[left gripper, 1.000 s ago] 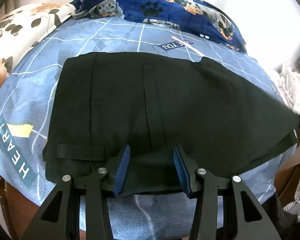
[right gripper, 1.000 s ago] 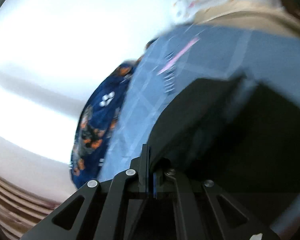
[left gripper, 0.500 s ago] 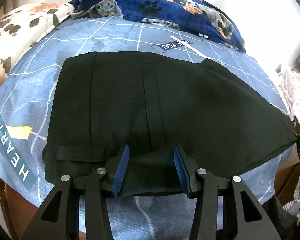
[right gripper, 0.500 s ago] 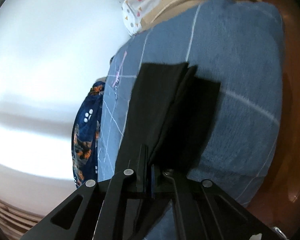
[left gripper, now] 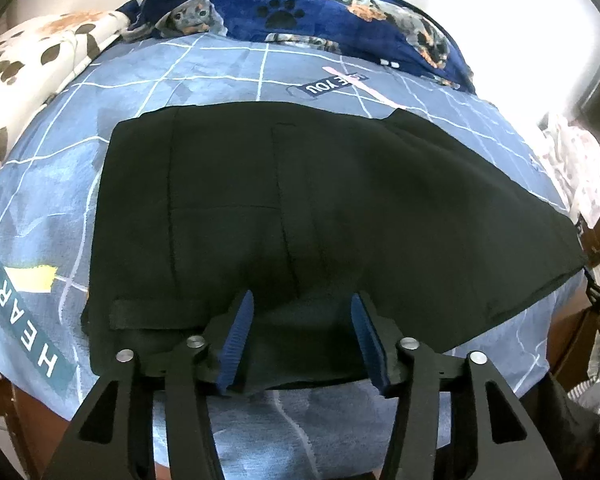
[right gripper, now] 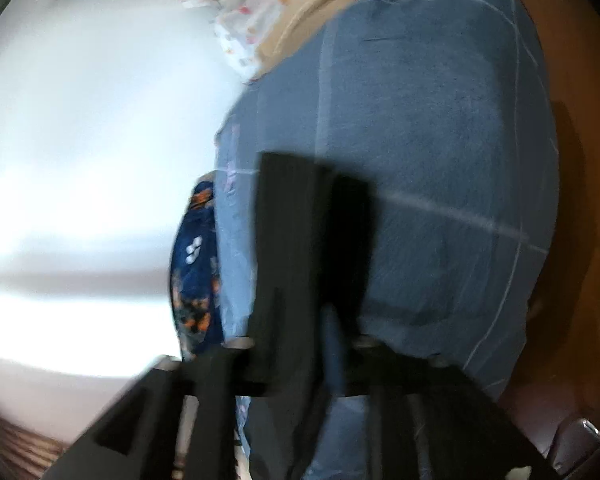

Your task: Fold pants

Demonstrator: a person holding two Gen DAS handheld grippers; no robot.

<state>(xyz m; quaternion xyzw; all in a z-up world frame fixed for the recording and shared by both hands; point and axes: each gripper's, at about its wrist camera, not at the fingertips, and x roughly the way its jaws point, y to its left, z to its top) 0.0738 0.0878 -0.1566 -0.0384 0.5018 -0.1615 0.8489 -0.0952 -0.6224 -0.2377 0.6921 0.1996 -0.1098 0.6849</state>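
Note:
Black pants (left gripper: 300, 208) lie flat on the blue grid-patterned bedsheet (left gripper: 228, 68), waistband to the left, legs running right to the bed's edge. My left gripper (left gripper: 302, 332) is open, its blue-padded fingers (left gripper: 238, 336) resting over the near edge of the pants with cloth between them. In the blurred right wrist view my right gripper (right gripper: 300, 344) sits at the leg end of the pants (right gripper: 296, 220); the jaws look slightly parted with dark cloth still between them.
A navy dog-print blanket (left gripper: 340, 8) lies at the back of the bed. A white paw-print blanket (left gripper: 32, 52) is at the far left. White dotted cloth (left gripper: 572, 160) hangs at the right edge. Brown floor (right gripper: 580, 240) lies beyond the bed.
The right gripper carried the leg end outward and lowered it onto the sheet, so the pants now lie flat. Its jaws appear to have loosened. The left gripper has barely moved.

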